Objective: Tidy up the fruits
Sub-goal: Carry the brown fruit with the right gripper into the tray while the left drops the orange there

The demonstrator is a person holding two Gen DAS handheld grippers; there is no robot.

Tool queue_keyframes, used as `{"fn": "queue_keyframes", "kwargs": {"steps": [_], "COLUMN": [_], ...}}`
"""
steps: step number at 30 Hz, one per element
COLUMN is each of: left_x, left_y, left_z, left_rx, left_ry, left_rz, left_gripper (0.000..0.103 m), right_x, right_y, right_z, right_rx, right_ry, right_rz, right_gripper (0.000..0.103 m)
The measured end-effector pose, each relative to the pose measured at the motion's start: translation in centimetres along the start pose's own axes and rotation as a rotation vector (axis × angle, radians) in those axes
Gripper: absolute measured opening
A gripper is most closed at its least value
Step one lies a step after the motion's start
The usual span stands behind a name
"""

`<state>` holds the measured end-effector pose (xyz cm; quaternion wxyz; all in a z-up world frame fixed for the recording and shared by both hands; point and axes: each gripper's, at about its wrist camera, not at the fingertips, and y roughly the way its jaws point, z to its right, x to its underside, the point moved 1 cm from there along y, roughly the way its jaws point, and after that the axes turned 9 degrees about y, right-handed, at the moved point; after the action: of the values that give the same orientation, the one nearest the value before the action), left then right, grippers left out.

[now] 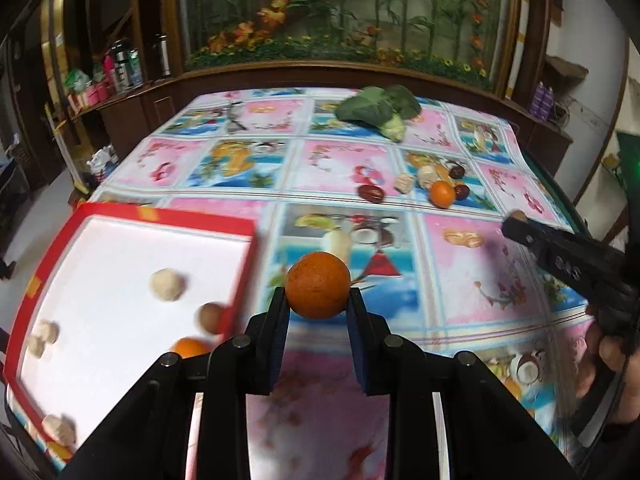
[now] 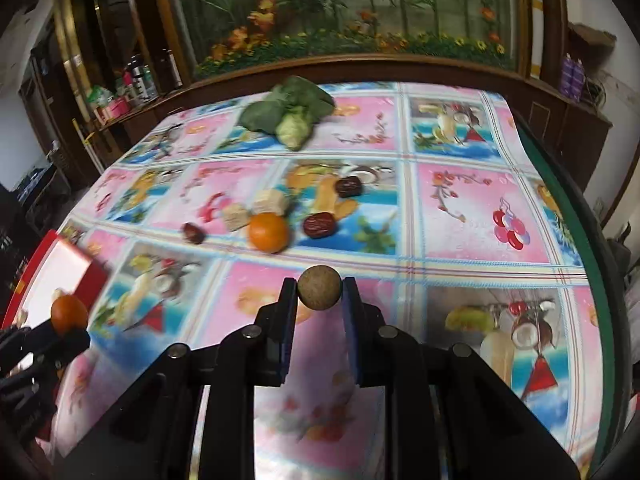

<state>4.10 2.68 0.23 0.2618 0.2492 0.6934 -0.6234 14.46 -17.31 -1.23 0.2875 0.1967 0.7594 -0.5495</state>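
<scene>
My left gripper (image 1: 318, 300) is shut on an orange tangerine (image 1: 318, 285), held above the tablecloth just right of the red-rimmed white tray (image 1: 120, 240). The tray holds several pale round fruits (image 1: 168, 285), a brown one (image 1: 210, 317) and a tangerine (image 1: 191, 347). My right gripper (image 2: 319, 294) is shut on a small brown round fruit (image 2: 319, 287) above the table. On the cloth lie another tangerine (image 2: 269, 232), red dates (image 2: 319, 225) and pale chunks (image 2: 270, 201). In the right wrist view the left gripper's tangerine (image 2: 69, 313) shows at the left.
A green leafy vegetable (image 2: 290, 114) lies at the table's far side. The table's green right edge (image 2: 576, 208) drops off. A wooden cabinet with plants (image 1: 340, 20) stands behind the table. Shelves with bottles (image 1: 120, 68) are at the far left.
</scene>
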Motion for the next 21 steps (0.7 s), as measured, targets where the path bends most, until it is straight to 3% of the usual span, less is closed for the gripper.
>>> {"fn": "queue_keyframes", "kwargs": {"steps": [9,21], "left_x": [2.4,4.5], "left_y": [-3.3,-4.7], "left_z": [-4.9,-9.8], "left_rx": [-0.014,-0.069], "left_ry": [-0.073,-0.164], "left_rz": [0.037,0.04], "left_gripper": [0.027,0.027], "right_x": [3.9,6.6], "right_y": [-4.6,-8.4], "right_z": [-4.0,-11.0], "right_rx": [-0.019,-0.101], "right_ry": [-0.063,-0.154], "right_rz": [0.024,0.051], "right_gripper": [0.024,0.024]}}
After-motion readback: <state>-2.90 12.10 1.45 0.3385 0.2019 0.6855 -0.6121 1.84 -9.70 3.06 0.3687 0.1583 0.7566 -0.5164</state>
